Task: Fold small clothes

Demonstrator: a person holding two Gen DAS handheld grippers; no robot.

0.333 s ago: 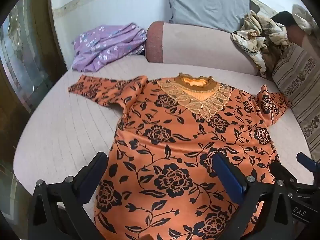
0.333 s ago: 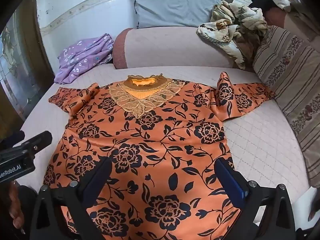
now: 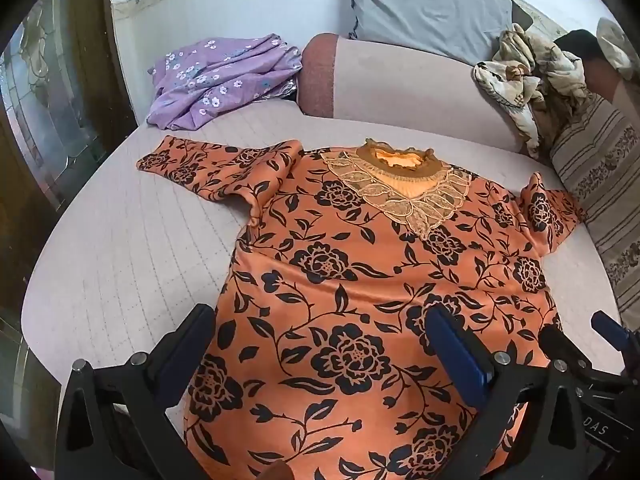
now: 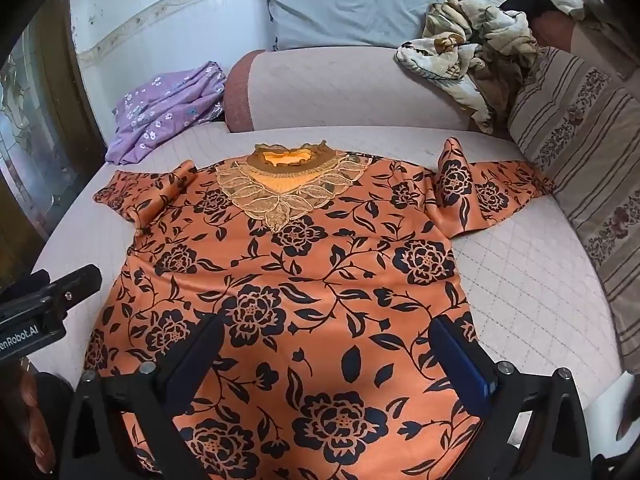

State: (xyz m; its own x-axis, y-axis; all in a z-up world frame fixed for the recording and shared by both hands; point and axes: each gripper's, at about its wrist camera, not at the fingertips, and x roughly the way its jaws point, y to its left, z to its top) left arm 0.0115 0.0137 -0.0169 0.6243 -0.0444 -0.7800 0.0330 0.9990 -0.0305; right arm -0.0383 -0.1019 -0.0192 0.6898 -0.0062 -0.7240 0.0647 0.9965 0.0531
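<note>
Orange floral blouse with black roses and a lace yoke at the neck lies face up and spread flat on the pale quilted bed, its collar pointing away from you and its hem nearest your tools. Judge it as thin, light and limp cloth with a slight sheen: it will likely slide on the quilt and sag if you lift it by one point, so pinch a double layer at the hem corners or at a side seam, not the delicate lace. Its left sleeve lies out toward the purple flowered cloth, and its right sleeve is partly doubled over near the striped cushion.

Your left gripper hovers low over the hem's left part, fingers spread wide and holding nothing. Your right gripper sits level beside it over the hem's right part, fingers likewise apart and empty. Both point forward along the garment toward the collar.
</note>
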